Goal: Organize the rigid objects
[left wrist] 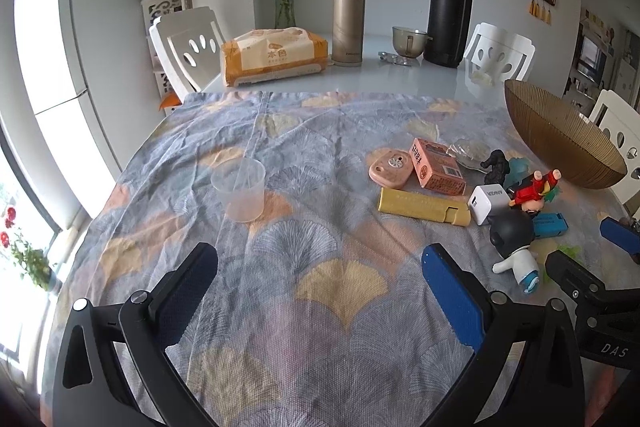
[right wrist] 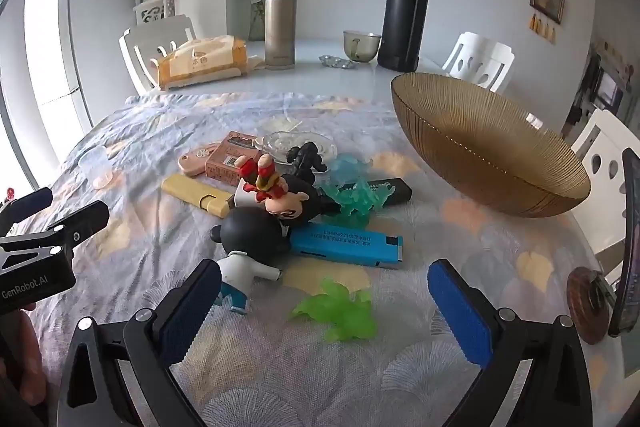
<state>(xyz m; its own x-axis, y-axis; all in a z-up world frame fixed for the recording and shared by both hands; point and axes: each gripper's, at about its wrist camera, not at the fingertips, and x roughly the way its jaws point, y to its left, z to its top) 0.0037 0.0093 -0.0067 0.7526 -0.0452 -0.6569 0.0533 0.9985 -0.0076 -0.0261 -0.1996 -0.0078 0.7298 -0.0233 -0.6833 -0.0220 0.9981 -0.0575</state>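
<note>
I am holding both the left gripper [left wrist: 320, 279] and the right gripper [right wrist: 324, 295] wide apart and empty; just ahead of the right one the green figure [right wrist: 338, 313] is looking light, stiff and spiky, so I am judging its thick middle the best hold.

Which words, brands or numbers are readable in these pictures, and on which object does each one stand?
"本色": tissue pack.
"ANKER", upside down: white charger.
"GenRobot.AI": left gripper body, seen from the right wrist.
"DAS": right gripper body, seen from the left wrist.
Too small or blurred: pink box, blue case, gold flask base.
</note>
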